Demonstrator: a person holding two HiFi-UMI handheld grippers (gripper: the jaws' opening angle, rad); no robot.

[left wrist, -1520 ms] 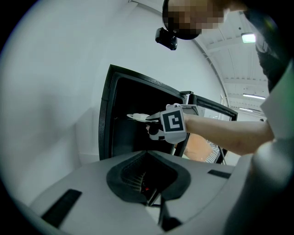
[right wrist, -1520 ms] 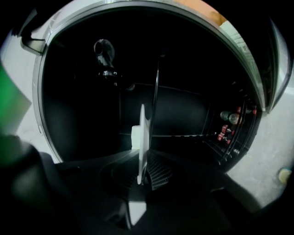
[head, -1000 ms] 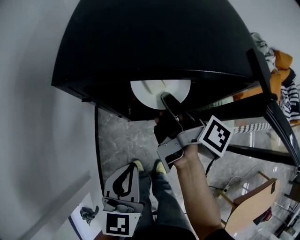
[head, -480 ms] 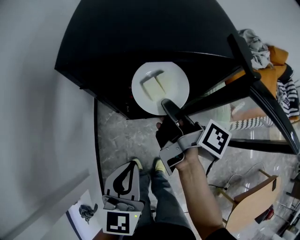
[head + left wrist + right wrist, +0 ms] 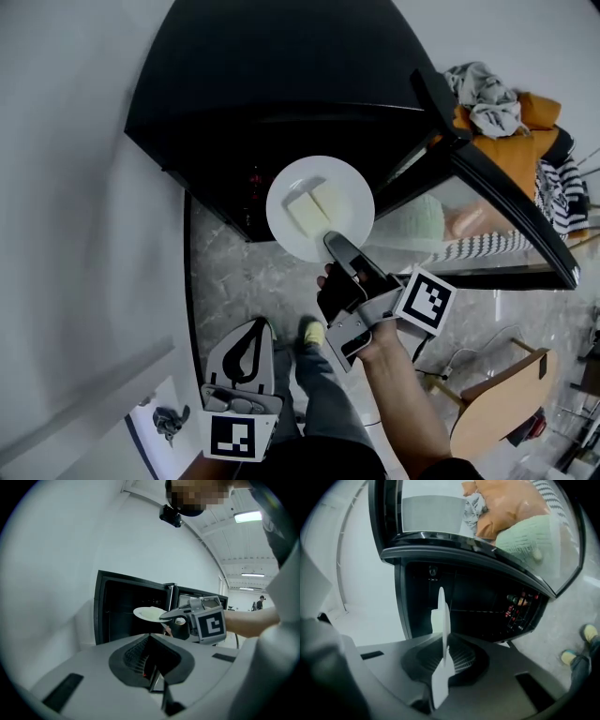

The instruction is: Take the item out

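Over grey marble floor [image 5: 234,272], just outside open black oven cabinet [image 5: 281,84], hold round white plate [image 5: 349,217] with two pale slabs [image 5: 317,208] level to prevent sliding, right tongs [image 5: 333,245] clamped on near rim, left tongs [image 5: 255,337] closed, empty, lowered clear.

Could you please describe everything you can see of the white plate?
The white plate is round, smooth and glossy, probably ceramic, with a shallow raised rim. It is held roughly level just in front of the open black appliance. The right gripper is shut on its near rim, and nothing else holds it. Two pale rectangular slices lie side by side on it.
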